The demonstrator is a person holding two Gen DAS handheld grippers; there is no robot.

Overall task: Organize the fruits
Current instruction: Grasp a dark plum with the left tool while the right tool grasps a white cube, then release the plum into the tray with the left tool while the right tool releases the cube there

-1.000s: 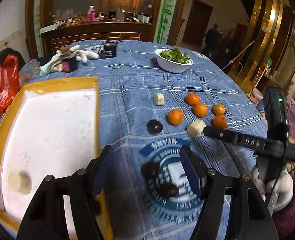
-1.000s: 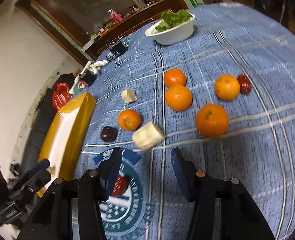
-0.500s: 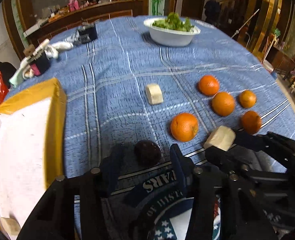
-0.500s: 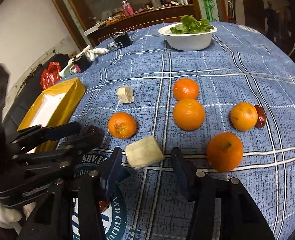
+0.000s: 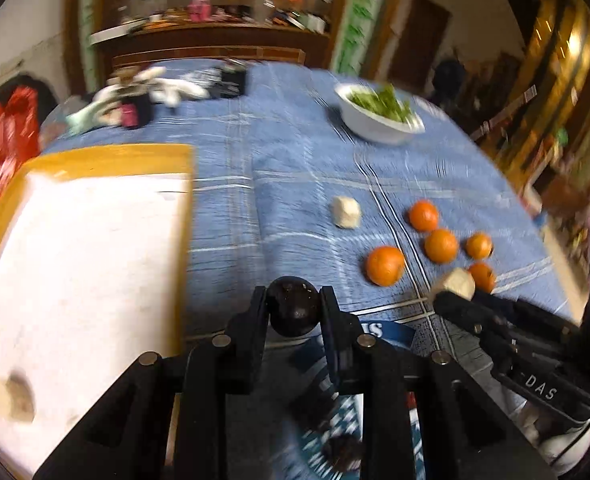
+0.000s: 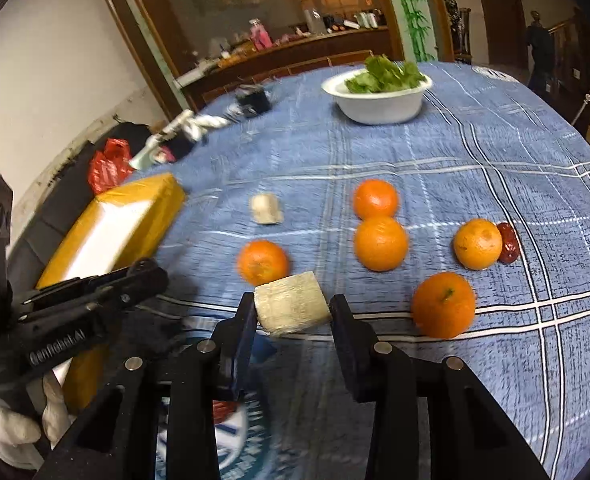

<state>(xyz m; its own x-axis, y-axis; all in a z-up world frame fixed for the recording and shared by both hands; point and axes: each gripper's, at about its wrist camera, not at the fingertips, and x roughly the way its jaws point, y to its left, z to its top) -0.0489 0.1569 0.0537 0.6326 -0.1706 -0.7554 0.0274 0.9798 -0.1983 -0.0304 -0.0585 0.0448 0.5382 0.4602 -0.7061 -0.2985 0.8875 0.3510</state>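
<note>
My left gripper (image 5: 293, 312) is shut on a dark round fruit (image 5: 293, 311) and holds it above the blue cloth, right of the yellow-rimmed white tray (image 5: 75, 264). A pale piece (image 5: 13, 398) lies in the tray's near corner. My right gripper (image 6: 291, 312) is shut on a pale cut fruit chunk (image 6: 291, 308), which also shows in the left wrist view (image 5: 455, 284). Several oranges (image 6: 381, 244) lie on the cloth beyond it, with a second pale chunk (image 6: 266, 209) and a red date (image 6: 508, 242).
A white bowl of greens (image 6: 379, 94) stands at the far side. Dark fruits (image 5: 341, 452) lie on the cloth's round logo under my left gripper. Clutter (image 5: 135, 100) sits at the far left table edge. The left gripper's arm (image 6: 75, 320) reaches in beside my right gripper.
My left gripper closed on the dark fruit and lifted it toward the tray side. My right gripper closed on the pale chunk. Both views are motion-blurred.
</note>
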